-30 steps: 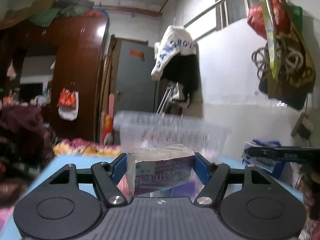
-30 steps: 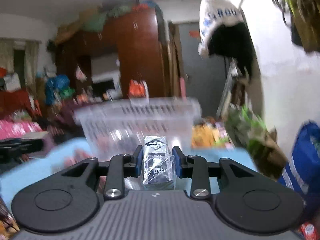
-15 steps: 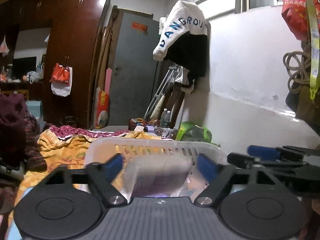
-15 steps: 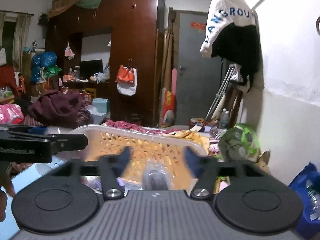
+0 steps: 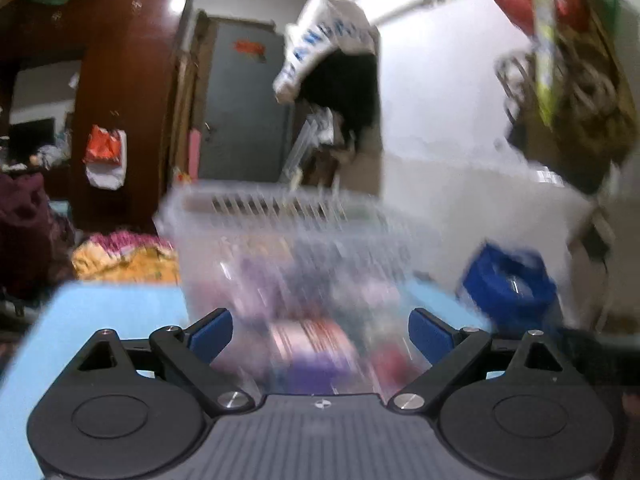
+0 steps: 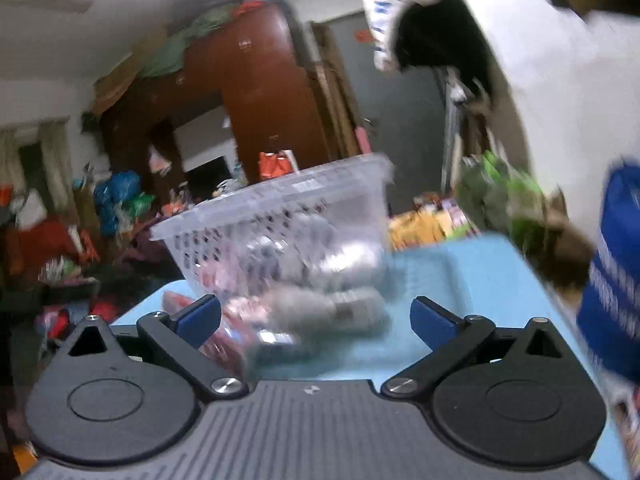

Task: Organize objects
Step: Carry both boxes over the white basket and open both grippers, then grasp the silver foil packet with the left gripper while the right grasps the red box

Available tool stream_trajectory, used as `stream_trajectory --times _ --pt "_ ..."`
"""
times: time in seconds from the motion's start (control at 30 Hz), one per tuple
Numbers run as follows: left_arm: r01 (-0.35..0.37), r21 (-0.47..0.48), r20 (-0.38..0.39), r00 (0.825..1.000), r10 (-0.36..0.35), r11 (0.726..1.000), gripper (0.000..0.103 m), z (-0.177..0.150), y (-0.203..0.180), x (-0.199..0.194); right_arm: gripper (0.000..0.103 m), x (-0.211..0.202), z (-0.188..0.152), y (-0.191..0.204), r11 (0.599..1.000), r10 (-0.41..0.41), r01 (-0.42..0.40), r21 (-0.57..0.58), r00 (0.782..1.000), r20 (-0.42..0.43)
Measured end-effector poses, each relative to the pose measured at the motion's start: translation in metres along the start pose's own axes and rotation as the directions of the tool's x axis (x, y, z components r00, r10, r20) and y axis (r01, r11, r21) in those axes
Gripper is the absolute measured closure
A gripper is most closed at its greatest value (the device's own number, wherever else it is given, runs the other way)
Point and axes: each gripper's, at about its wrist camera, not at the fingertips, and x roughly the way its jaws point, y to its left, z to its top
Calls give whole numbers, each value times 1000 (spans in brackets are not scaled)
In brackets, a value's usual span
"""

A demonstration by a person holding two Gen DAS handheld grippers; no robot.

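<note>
L gripper (image 5: 320,326): jaws wide & opening further; blue pads clear of everything, nothing pinched betw them.
R gripper (image 6: 316,316): jaws at full spread, opening; pads touch nothing.
Basket (image 5: 280,216): clear slotted plastic laundry-type basket, straight ahead of L jaws, just beyond the tips; in R view it sits ahead & a bit left of jaw centre, tilted in frame. Both views badly motion-blurred.
Basket contents: packets seen thru the wall, purple/pink/red smears in L view, silvery-grey wrapped packs (image 6: 340,264) in R view. Can't tell exact items.
Red packet (image 6: 224,328): low betw R jaws, near the left pad, on or just off the table by basket's near wall; too blurred to say which.
Table (image 5: 112,312): light blue top, under both jaw sets, basket stands on it.
Blue bag (image 5: 508,280): beyond & right of L right pad; same blue bag far right of R jaws, off table edge.
Wardrobe (image 6: 256,92): dark red-brown, far behind basket, above left jaw line.
Hanging jacket (image 5: 332,52): white/black w/ blue lettering, high above jaws on wall.
Door (image 5: 244,108): grey, far back behind basket.
</note>
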Motion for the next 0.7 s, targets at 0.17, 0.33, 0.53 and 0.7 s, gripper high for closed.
stream_trajectory --times 0.17,0.33,0.53,0.7 --pt "12 -36 -48 999 -14 999 21 -22 -10 14 0 -10 -4 -6 999 -47 47 1 999 28" --pt "14 -70 -64 998 -19 997 51 -24 -10 22 0 -8 -2 4 1000 -5 5 -21 1000 24" --pt "23 -149 46 999 -16 989 52 -23 17 -10 7 21 -4 26 996 81 -83 -35 994 -69" --pt "-19 -176 81 996 34 984 52 -26 39 -25 18 43 -11 55 990 84 -99 -104 986 -141"
